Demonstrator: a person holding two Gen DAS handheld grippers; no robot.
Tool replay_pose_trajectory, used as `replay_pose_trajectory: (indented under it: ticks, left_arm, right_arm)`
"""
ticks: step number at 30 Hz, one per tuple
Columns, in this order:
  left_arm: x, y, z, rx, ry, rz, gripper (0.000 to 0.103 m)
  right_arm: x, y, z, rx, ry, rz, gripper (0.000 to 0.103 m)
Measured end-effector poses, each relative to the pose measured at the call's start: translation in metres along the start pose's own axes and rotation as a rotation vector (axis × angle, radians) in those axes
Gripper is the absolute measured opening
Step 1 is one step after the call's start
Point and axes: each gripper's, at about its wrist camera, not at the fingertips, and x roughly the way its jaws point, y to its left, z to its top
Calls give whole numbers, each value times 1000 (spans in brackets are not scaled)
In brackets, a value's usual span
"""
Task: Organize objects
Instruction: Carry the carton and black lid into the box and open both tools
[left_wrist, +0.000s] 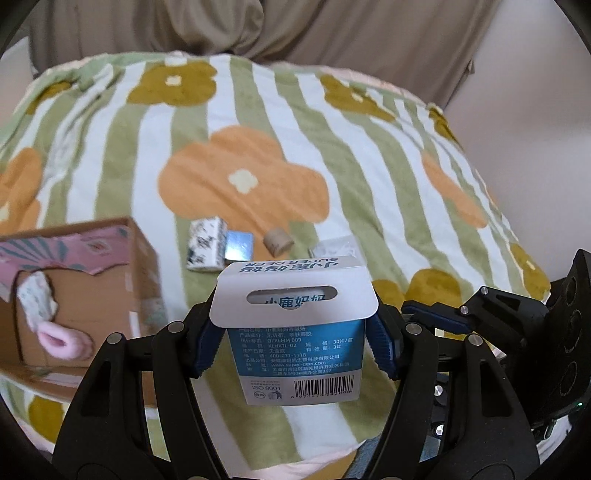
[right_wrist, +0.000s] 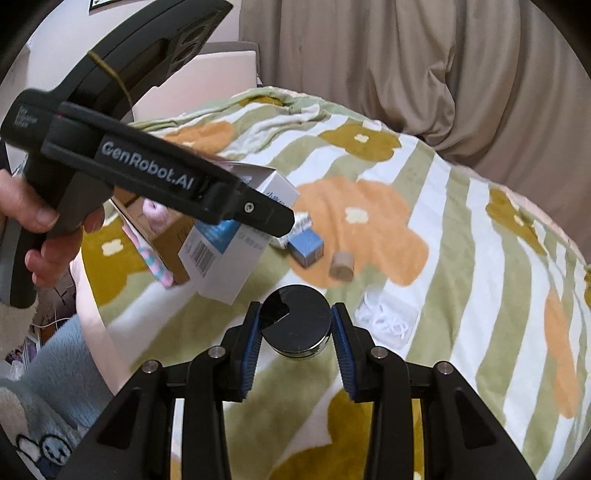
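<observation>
Clamped in my left hand-held gripper (left_wrist: 295, 343): one blue-and-white carton (left_wrist: 295, 332), lifted above the bed (left_wrist: 369, 155), cardboard box (left_wrist: 110, 295) to its left. Clamped in my right hand-held gripper (right_wrist: 295, 328): one round black-lidded jar (right_wrist: 295, 325). Loose on the blanket, left to right: patterned packet (left_wrist: 205, 243), small blue box (left_wrist: 239, 246), cork (left_wrist: 277, 240); risk, as I judge it: the smooth jar slipping from its narrow pinch.

The right gripper (right_wrist: 295, 332) fingers (right_wrist: 249, 343) clamp a black-lidded jar (right_wrist: 295, 321) above the flowered blanket (right_wrist: 461, 258).
</observation>
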Motion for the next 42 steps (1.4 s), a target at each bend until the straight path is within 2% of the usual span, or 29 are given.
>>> replay_pose_trajectory:
  ticks: [8, 15, 22, 25, 32, 36, 42]
  left_arm:
    - [-63, 45, 12, -24, -76, 36, 64]
    - [-105, 112, 8, -80, -113, 96, 64]
    - [-129, 183, -5, -155, -127, 148, 64]
    - [-134, 211, -11, -174, -131, 188, 64]
    - [-132, 272, -26, -232, -110, 228, 64]
    - [-118, 304, -35, -264, -81, 245, 64]
    - [-94, 333, -47, -290, -41, 259, 64]
  right_arm:
    - [-7, 46, 50, -41, -44, 13, 34]
    - [6, 94, 98, -70, -68, 64, 34]
    - [38, 138, 133, -93, -55, 115, 34]
    - [55, 149, 143, -86, -36, 130, 34]
    - [101, 173, 160, -72, 18, 149, 34]
    - [130, 178, 163, -57, 52, 158, 34]
    - [165, 179, 161, -16, 100, 154, 34]
